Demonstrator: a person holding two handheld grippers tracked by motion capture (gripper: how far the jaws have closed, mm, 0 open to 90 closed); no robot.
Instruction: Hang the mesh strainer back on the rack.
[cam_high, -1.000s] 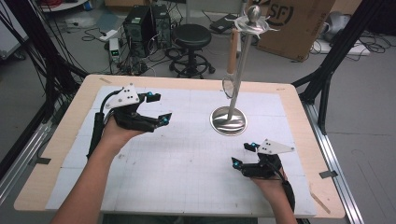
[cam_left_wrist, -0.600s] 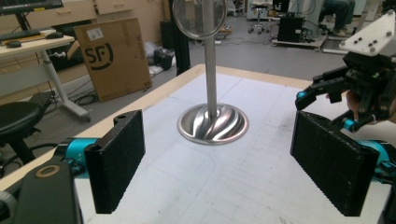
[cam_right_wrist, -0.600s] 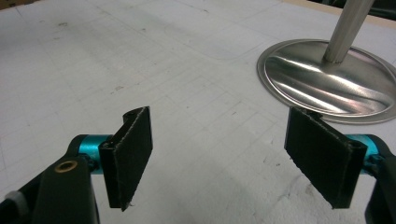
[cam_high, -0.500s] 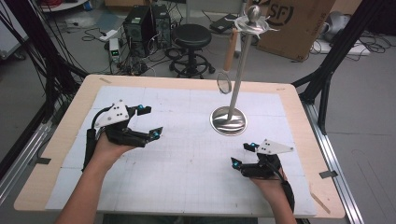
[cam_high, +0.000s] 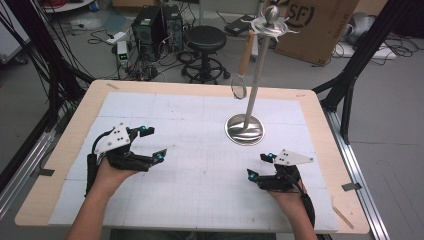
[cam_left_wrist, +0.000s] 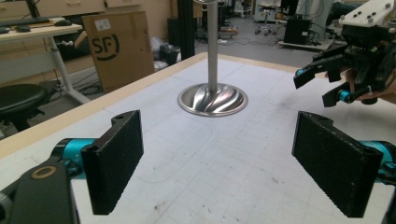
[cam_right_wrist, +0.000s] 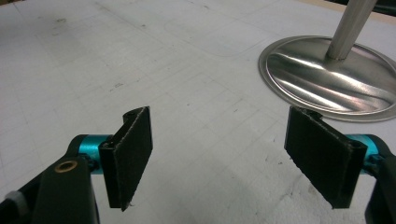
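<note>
Closest to the near edge of the desk (cam_high: 60, 165), two claws were held just above the white gridded mat (cam_high: 200, 190), each gripped in a hand. The right claw (cam_high: 259, 167) was parked near the near-right corner, pointed toward the left edge, jaws spread wide with nothing between them. In the right gripper view the right claw (cam_right_wrist: 219, 154) was seen with both black pads well apart over bare mat, and the shiny round base (cam_right_wrist: 336, 79) was caught just beyond the right-hand pad.

The left claw (cam_high: 151, 143) was held a bit farther in, toward the left edge, aimed across the desk to the right. It was wide open too and nothing was being held. In the left gripper view the left claw (cam_left_wrist: 215, 163) was seen framing the mat, with the other claw visible at the upper right, also spread.

Farther in, right of the middle of the desk, a metal stand (cam_high: 257, 75) was planted upright on its round base (cam_high: 244, 130), well apart from both claws. A spiky hooked top (cam_high: 272, 22) was carried at the head of the pole. A small ring-shaped thing (cam_high: 239, 87) was seen beside the pole; what it was hung from couldn't be made out.

Past the far edge, a black stool (cam_high: 206, 40), computer towers (cam_high: 157, 25), cables and a cardboard box (cam_high: 320, 25) marked SF were left on the floor.
</note>
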